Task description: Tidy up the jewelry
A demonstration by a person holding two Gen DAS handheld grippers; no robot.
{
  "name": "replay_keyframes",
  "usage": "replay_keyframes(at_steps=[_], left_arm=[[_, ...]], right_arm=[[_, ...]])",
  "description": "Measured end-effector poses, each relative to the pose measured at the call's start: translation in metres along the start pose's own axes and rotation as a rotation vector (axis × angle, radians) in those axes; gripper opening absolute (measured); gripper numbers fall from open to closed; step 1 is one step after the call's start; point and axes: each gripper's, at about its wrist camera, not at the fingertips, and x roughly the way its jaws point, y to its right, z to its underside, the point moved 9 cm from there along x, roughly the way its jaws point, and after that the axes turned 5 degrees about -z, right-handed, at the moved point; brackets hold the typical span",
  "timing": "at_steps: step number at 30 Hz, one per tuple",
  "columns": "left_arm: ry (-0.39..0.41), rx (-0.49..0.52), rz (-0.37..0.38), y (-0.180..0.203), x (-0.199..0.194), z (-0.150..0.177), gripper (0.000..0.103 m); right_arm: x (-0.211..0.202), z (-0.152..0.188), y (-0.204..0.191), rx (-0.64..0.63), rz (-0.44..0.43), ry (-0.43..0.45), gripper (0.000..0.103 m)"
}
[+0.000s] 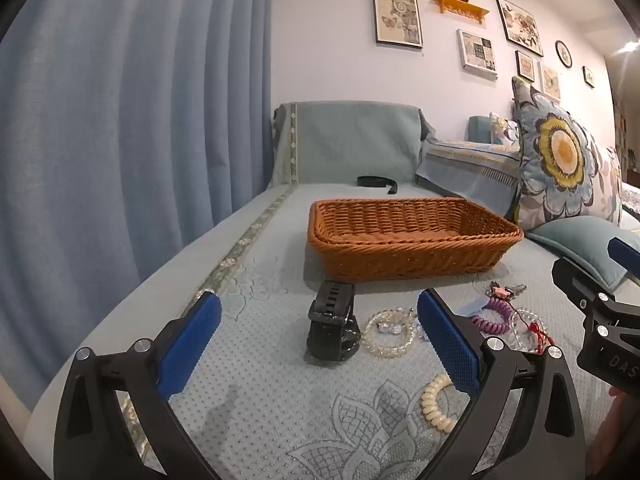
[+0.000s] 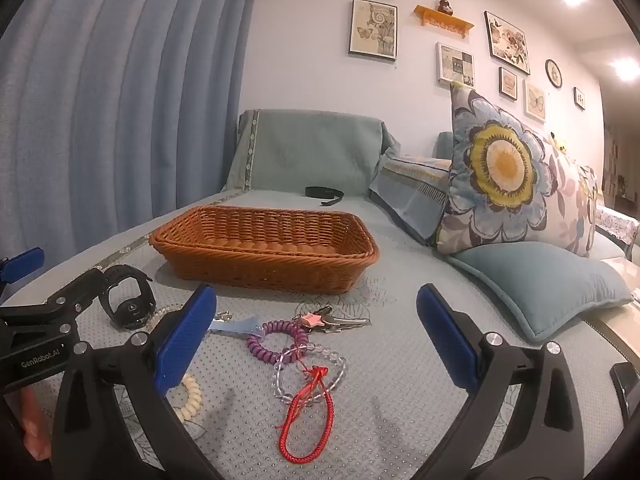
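An empty brown wicker basket (image 1: 412,236) (image 2: 264,252) sits on the blue-grey sofa cover. In front of it lie a black watch (image 1: 332,326) (image 2: 128,302), a clear bead bracelet (image 1: 386,334), a cream coil bracelet (image 1: 436,404) (image 2: 190,398), a purple coil band (image 2: 276,338) (image 1: 490,318), another clear bead bracelet (image 2: 310,374) tied with a red cord loop (image 2: 306,428), and keys with a pink star charm (image 2: 332,320). My left gripper (image 1: 320,344) stands open just short of the watch. My right gripper (image 2: 316,340) stands open over the purple band and clear beads, holding nothing.
A black strap (image 1: 378,182) (image 2: 324,193) lies behind the basket near the sofa arm. Floral pillows (image 2: 504,184) and a plain blue cushion (image 2: 540,284) crowd the right side. A blue curtain (image 1: 120,120) hangs on the left. A person's fingers (image 2: 30,420) show at the lower left.
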Motion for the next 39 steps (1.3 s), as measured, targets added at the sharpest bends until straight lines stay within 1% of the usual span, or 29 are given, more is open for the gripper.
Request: replay_keyframes(at_steps=[39], left_arm=[[-0.01,-0.003,0.001,0.0001,0.0004,0.0008,0.095]], right_arm=[[0.0017,0.0012,-0.0018,0.001,-0.002,-0.004,0.095]])
